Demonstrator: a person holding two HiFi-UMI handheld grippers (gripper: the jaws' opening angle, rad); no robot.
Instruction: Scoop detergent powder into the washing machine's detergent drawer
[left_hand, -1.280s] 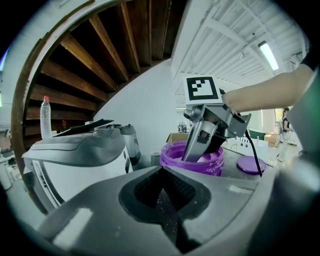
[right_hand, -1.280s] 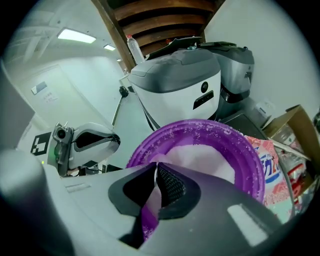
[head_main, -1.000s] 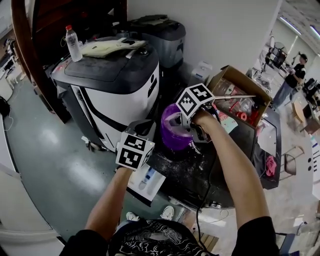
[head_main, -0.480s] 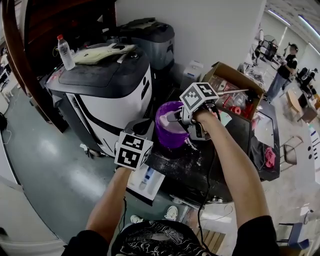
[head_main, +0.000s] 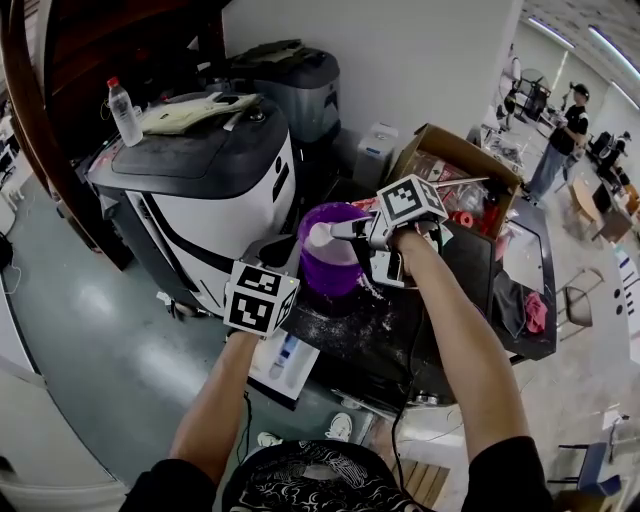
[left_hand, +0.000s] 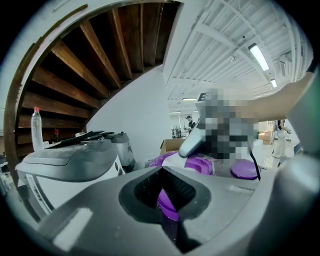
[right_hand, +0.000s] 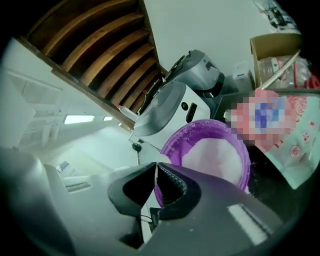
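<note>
A workshop with a green floor (head_main: 90, 300) and a white wall is seen, where a grey-topped, white-fronted washing machine (head_main: 200, 190) stands beside a dark counter (head_main: 400, 340) dusted with spilled white grains. Near the counter's left edge a round purple plastic tub (head_main: 328, 268) of white detergent powder (right_hand: 210, 155) is set. The right tool (head_main: 350, 230) is clamped on the thin handle of a small white scoop (head_main: 322, 236), which is held heaped with powder just above the tub's rim. The left tool (head_main: 272, 255) is held low beside the tub with its jaws together; nothing is gripped, and only the tub's purple is glimpsed through the notch between them. Below it a white detergent drawer (head_main: 285, 362) with blue compartments is seen pulled out.

The loading of the scoop is judged done. The carry across to the drawer and the tipping of the powder into a compartment appear to be left. Whether any powder already lies in the drawer cannot be told.
</note>
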